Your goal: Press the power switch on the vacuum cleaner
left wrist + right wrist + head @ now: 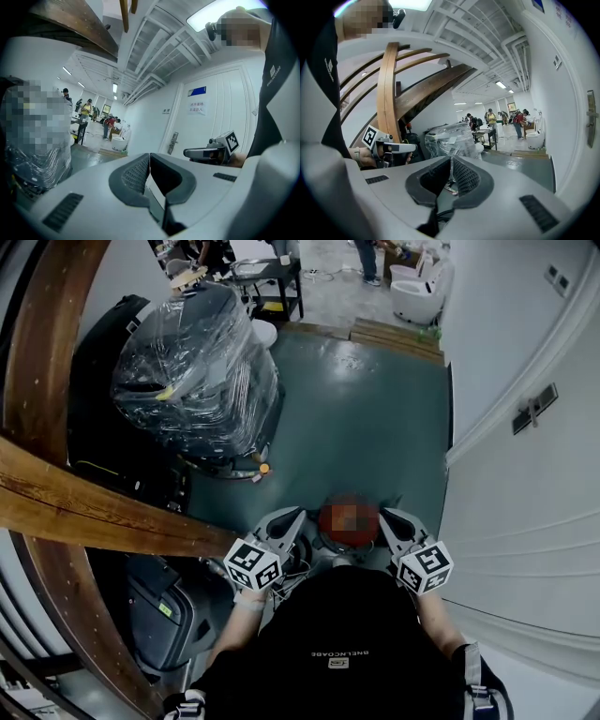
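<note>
A bulky machine wrapped in clear plastic stands on the green floor ahead and to the left; it also shows in the right gripper view and at the left edge of the left gripper view. A black machine sits low at my left under the wooden beam. I cannot make out a power switch. My left gripper and right gripper are held close to my chest and point forward, well short of both machines. In their own views the left gripper and right gripper have jaws closed tip to tip, holding nothing.
Curved wooden beams cross close on the left. A white wall with a door runs along the right. Green floor lies ahead. Far back are wooden boards, a black table, a white toilet and several people.
</note>
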Available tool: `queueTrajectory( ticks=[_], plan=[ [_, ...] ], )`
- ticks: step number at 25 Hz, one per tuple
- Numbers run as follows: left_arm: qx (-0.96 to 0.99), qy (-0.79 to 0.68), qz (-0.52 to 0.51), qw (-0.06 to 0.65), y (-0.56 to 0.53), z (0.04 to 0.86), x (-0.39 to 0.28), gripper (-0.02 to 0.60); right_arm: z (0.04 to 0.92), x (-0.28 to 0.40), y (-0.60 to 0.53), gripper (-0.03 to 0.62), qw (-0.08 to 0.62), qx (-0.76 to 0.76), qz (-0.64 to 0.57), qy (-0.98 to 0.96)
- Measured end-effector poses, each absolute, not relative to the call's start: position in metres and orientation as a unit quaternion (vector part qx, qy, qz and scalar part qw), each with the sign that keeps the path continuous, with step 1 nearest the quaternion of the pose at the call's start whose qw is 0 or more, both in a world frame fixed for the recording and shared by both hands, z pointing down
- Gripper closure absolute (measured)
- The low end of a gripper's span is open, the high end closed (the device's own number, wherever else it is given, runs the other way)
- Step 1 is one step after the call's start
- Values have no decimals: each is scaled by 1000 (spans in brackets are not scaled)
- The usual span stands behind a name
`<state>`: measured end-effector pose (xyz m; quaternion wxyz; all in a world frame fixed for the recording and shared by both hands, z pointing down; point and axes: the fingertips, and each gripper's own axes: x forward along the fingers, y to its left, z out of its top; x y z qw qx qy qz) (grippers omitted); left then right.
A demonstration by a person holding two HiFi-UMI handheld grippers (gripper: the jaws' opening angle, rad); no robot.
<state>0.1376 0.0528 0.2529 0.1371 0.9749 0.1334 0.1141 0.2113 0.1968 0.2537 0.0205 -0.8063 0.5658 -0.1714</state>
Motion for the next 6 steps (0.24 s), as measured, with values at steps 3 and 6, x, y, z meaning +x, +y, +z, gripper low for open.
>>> queueTrajectory(
  ticks=[3, 6],
  plan=[
    [975, 133, 115, 137, 55, 256, 137, 566, 256, 211, 199, 559, 22, -806, -171, 566],
    [975, 133, 114, 137, 58, 259, 138, 566, 259, 212, 202, 559, 24, -807, -171, 565]
  ],
)
